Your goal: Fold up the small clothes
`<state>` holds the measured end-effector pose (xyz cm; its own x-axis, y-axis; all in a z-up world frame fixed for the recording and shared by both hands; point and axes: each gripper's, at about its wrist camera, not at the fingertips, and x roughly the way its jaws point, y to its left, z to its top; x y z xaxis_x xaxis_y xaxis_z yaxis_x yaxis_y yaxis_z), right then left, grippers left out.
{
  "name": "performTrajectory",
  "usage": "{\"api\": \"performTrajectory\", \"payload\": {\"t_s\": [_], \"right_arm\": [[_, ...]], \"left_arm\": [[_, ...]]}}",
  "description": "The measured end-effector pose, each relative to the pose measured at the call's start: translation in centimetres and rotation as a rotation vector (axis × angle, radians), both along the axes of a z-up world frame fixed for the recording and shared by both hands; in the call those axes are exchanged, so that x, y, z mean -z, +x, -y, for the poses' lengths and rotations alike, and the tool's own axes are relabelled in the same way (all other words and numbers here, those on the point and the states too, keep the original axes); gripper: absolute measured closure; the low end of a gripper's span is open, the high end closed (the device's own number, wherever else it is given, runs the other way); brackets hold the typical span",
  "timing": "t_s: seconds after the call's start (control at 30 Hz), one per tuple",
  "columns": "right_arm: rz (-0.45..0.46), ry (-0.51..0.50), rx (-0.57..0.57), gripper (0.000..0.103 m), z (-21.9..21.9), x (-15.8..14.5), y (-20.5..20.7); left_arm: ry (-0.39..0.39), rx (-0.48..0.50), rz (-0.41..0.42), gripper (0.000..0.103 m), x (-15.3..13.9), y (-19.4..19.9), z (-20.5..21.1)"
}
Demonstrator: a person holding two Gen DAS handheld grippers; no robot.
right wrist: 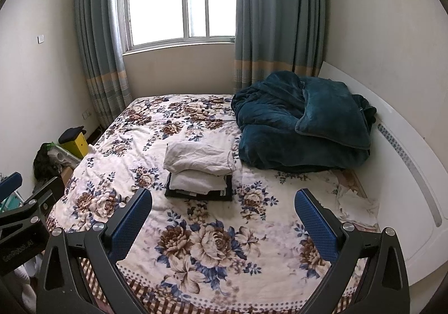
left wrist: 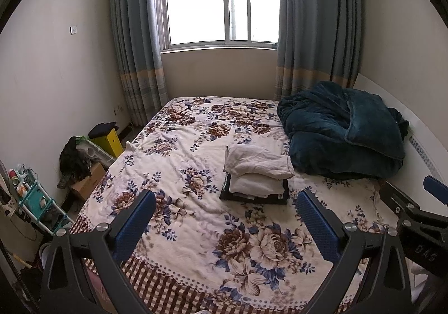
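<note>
A stack of folded small clothes (left wrist: 256, 174) sits in the middle of the floral bedspread (left wrist: 196, 230): white pieces on top, a black piece at the bottom. It also shows in the right wrist view (right wrist: 198, 171). My left gripper (left wrist: 225, 218) is open and empty, held above the near part of the bed, short of the stack. My right gripper (right wrist: 222, 216) is open and empty too, beside the left one. A crumpled white cloth (right wrist: 355, 207) lies at the bed's right edge by the headboard.
A heaped dark teal blanket (left wrist: 341, 132) lies at the far right of the bed. A white headboard (right wrist: 406, 174) runs along the right. Left of the bed are a yellow box (left wrist: 109, 140), a cardboard box (left wrist: 88, 182) and a teal rack (left wrist: 33, 202).
</note>
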<state>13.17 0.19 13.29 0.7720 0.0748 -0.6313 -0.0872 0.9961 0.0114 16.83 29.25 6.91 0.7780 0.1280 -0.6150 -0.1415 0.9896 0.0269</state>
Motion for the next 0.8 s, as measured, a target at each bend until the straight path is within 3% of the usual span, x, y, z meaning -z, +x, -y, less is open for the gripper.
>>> {"api": "performTrajectory", "payload": {"t_s": [0.8], "right_arm": [[0.008,0.001,0.005,0.0,-0.02,-0.04,0.1]], "left_arm": [[0.001,0.003,0.007,0.0,0.01,0.21,0.31]]}}
